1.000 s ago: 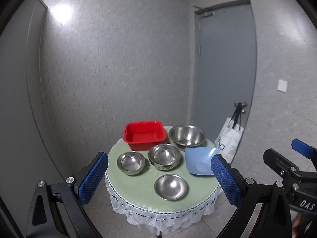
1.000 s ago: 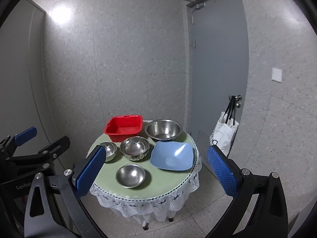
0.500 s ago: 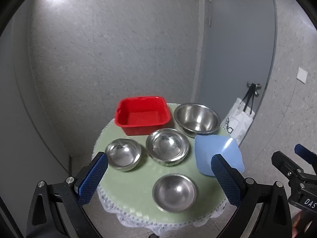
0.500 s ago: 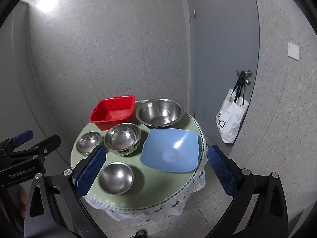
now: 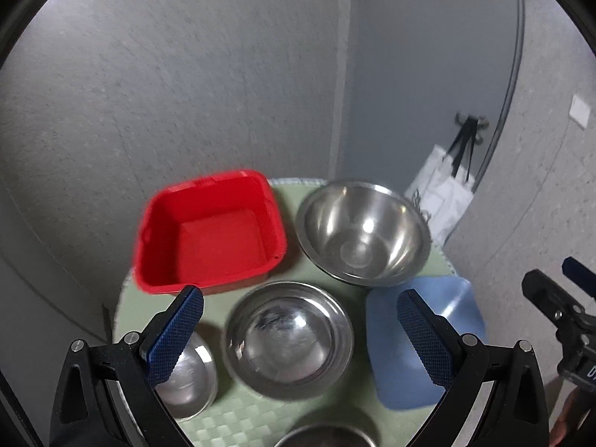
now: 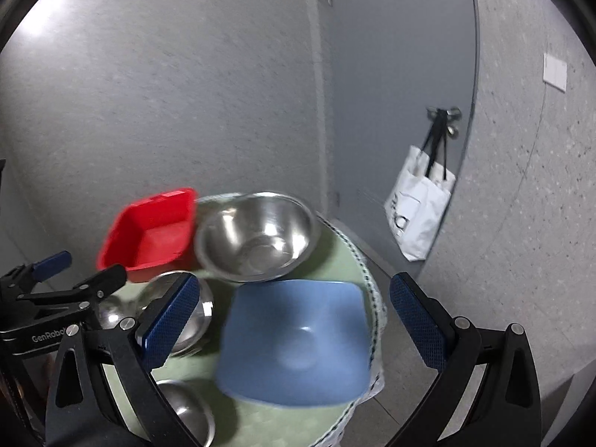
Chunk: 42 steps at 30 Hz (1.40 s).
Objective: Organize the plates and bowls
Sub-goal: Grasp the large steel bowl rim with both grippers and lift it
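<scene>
A round green table (image 5: pixel 316 417) carries a red square tub (image 5: pixel 210 232) at the back left and a large steel bowl (image 5: pixel 363 232) beside it. A medium steel bowl (image 5: pixel 288 341) sits mid-table, a small steel bowl (image 5: pixel 188 380) to its left, another steel bowl (image 5: pixel 324 437) at the near edge. A blue square bowl (image 6: pixel 296 342) sits on the right side. My left gripper (image 5: pixel 298 331) hovers open above the medium bowl. My right gripper (image 6: pixel 294 316) hovers open above the blue bowl. Neither holds anything.
The table stands in a corner of speckled grey walls. A grey door (image 6: pixel 402 85) is behind it, with a white tote bag (image 6: pixel 419 212) hanging from its handle. The table's lace-trimmed edge (image 6: pixel 376 320) drops to the tiled floor on the right.
Both grippers have moved forward and down toward the table, so the bowls fill more of each view. Jaws stay open. No dish has moved.
</scene>
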Tool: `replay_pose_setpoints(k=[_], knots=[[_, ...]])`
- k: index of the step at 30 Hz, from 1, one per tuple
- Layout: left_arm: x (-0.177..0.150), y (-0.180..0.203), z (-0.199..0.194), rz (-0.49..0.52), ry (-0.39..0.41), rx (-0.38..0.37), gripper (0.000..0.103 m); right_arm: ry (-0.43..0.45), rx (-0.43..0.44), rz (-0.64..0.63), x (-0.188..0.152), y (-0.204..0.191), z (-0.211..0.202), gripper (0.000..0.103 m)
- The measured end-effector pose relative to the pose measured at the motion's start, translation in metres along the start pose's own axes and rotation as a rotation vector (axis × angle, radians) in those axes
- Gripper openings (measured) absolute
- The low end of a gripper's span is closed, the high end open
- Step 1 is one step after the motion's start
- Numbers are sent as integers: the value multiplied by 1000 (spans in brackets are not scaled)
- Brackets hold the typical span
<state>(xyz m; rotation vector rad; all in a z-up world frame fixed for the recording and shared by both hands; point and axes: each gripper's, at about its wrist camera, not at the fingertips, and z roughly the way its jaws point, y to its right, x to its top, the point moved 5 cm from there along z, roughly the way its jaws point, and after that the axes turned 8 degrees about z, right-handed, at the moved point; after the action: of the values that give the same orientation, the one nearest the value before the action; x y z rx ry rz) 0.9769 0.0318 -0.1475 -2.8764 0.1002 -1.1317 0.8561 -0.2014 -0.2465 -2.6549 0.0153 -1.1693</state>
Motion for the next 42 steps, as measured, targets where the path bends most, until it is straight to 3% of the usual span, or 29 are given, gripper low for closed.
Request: replay_pose_setpoints(k=[2, 8, 12, 19, 21, 25, 28, 34, 38, 39, 40, 41, 42], knots=[[13, 2, 33, -11, -34, -21, 102, -42, -10, 5, 9, 7, 30, 103], [43, -5, 128, -28, -141, 32, 98, -155, 7, 9, 26, 24, 114, 103], [54, -10, 186, -51, -217, 76, 92, -287, 73, 37, 30, 36, 180, 100], [61, -17, 240, -70, -270, 103, 84, -457, 159, 69, 18, 46, 255, 62], [61, -15, 247, -75, -283, 106, 80, -491, 227, 94, 15, 43, 264, 51], [73, -7, 278, -65, -300, 137, 75, -535, 331, 102, 13, 39, 273, 19], [77, -1, 281, -62, -294, 152, 74, -553, 358, 119, 13, 44, 281, 16], [72, -1, 293, -52, -270, 196, 55, -573, 383, 171, 8, 52, 287, 16], [68, -3, 298, -65, -258, 185, 46, -574, 382, 189, 6, 56, 287, 16], [68, -2, 304, -52, -249, 178, 43, -573, 383, 194, 6, 56, 286, 16], [68, -1, 307, -50, -250, 146, 21, -570, 382, 197, 5, 55, 285, 16], [64, 0, 310, -60, -264, 88, 15, -566, 381, 197, 6, 55, 286, 16], [62, -1, 315, -73, -278, 79, 15, -561, 382, 200, 6, 55, 285, 16]])
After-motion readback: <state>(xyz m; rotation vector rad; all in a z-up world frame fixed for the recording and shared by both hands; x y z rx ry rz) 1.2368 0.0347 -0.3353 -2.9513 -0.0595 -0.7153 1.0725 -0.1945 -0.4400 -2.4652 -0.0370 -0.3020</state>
